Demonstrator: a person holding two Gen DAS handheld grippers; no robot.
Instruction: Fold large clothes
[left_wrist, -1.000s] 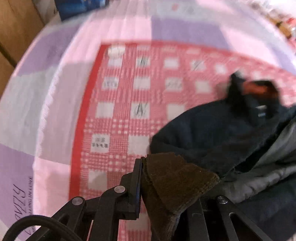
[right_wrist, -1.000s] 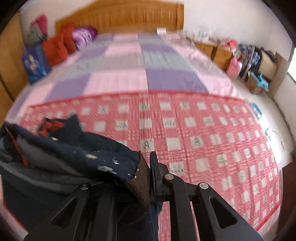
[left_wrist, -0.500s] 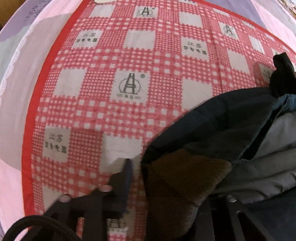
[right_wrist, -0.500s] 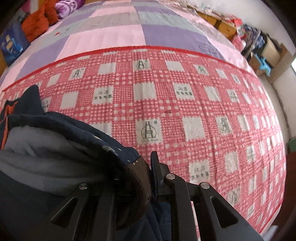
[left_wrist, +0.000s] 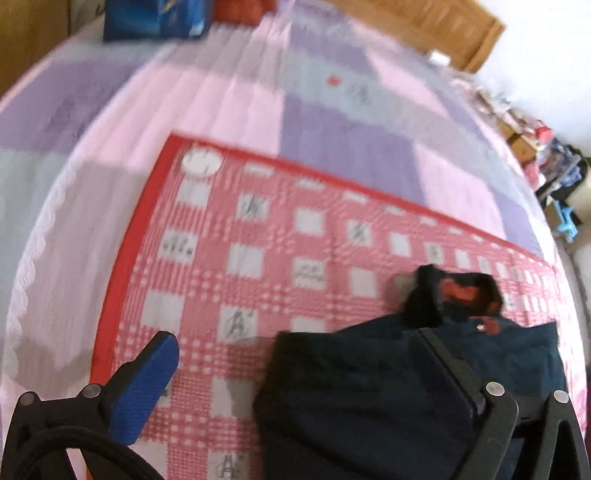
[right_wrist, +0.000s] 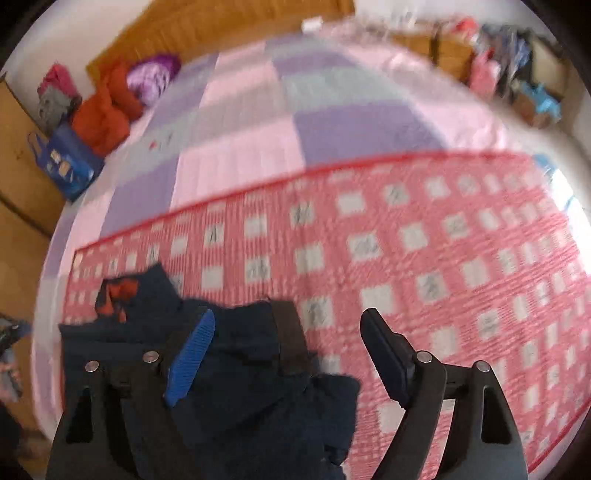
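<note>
While both pairs of jaws are opening with nothing pressed between their pads, the dark jacket (left_wrist: 369, 398) lies released on the red checked cloth (left_wrist: 258, 258) that covers the near part of the bed (left_wrist: 332, 122). Left gripper (left_wrist: 295, 354): its blue-padded finger stands over bare cloth to the left, its other finger over the jacket to the right, so the jacket's left edge falls in the gap, below the pads and not gripped. Right gripper (right_wrist: 288, 328): mirror arrangement, with the jacket (right_wrist: 236, 369) under the left finger and reaching into the gap, and the brown cuff (right_wrist: 291, 339) lying just inside it; the right finger hangs over bare checked cloth (right_wrist: 443, 258).

Orientation: the collar with its orange lining (left_wrist: 461, 291) points away from the person, toward the headboard (left_wrist: 424, 26), and the body runs back toward the cameras. The long axis appears to lie from the near edge of the bed toward the headboard, though the near end is cut off by the frame and blur softens the outline.

Relation governing the next move, as a judgement: the jacket lies between the two grippers, each at one side edge and about equally near, so a further fold would likely need both jaws lowered onto the side or near edge.

Beyond the cloth: a blue bag (right_wrist: 66, 166) and piled red fabric (right_wrist: 107, 110), well apart from the jacket.
</note>
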